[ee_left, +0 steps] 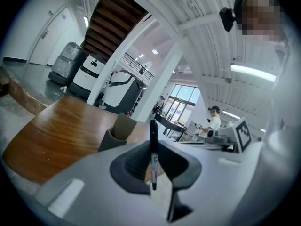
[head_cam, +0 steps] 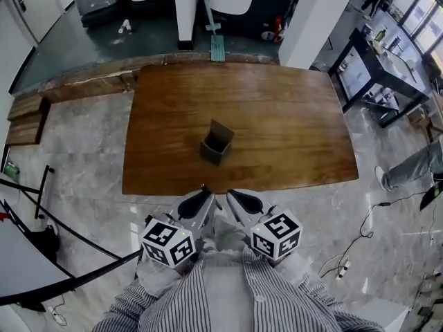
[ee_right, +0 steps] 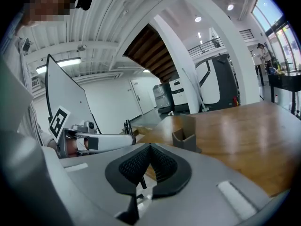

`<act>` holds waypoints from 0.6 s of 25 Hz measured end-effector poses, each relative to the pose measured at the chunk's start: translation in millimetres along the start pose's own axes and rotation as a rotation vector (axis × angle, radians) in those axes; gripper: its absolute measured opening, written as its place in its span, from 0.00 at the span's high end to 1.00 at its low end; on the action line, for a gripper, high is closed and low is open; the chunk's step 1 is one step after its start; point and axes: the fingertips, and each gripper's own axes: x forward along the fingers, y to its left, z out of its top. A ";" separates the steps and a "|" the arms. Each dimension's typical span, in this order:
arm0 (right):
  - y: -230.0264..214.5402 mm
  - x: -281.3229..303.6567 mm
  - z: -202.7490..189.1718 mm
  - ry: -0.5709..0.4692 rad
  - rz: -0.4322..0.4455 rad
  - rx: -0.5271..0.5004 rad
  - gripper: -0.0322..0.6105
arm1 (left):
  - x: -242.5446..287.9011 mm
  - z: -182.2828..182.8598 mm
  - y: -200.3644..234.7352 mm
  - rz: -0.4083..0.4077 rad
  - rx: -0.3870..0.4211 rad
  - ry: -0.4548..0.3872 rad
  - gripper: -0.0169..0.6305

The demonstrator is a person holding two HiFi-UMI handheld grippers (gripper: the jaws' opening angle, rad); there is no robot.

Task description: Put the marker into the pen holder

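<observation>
Wooden tabletop (head_cam: 277, 116) is carrying the pen holder (head_cam: 216, 142) near its middle, a bit toward the near edge. Left tongs (head_cam: 201, 198) are pinching the marker (ee_left: 153, 145) upright, just off the near edge. Right tongs (head_cam: 234, 199) are sitting pressed together, empty. Carrying step, I'd say; next is reaching forward and lining the marker up over the holder's opening.

Left gripper (ee_left: 154, 166): jaws closed on black marker (ee_left: 153, 145), held upright betw. pads. Beyond: brown pen holder (ee_left: 117, 133) w/ tall back flap, standing on wooden tabletop (ee_left: 56, 135), back from near edge. Right gripper (ee_left: 233, 136) w/ marker cube at right.
</observation>
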 end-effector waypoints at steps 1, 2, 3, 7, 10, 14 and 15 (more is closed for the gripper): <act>-7.7 2.8 3.5 0.002 0.004 0.001 0.95 | 7.7 2.7 2.2 0.004 -0.002 -0.001 0.90; -14.7 5.4 6.5 0.006 0.009 0.001 0.95 | 15.1 5.3 4.0 0.008 -0.005 -0.001 0.90; -21.3 8.2 9.6 0.011 0.014 0.000 0.95 | 22.6 8.3 5.8 0.012 -0.009 0.000 0.90; -40.1 18.3 19.3 0.030 0.052 -0.013 0.95 | 47.6 17.9 12.8 0.030 -0.021 -0.003 0.90; -49.9 23.7 23.8 0.037 0.077 -0.022 0.95 | 57.2 20.3 17.2 0.056 -0.026 -0.008 0.90; -55.0 28.8 22.6 0.048 0.107 -0.017 0.95 | 62.6 18.1 22.4 0.086 -0.031 -0.006 0.90; -56.0 30.7 23.2 0.048 0.114 -0.017 0.95 | 64.7 19.2 24.1 0.090 -0.028 -0.005 0.90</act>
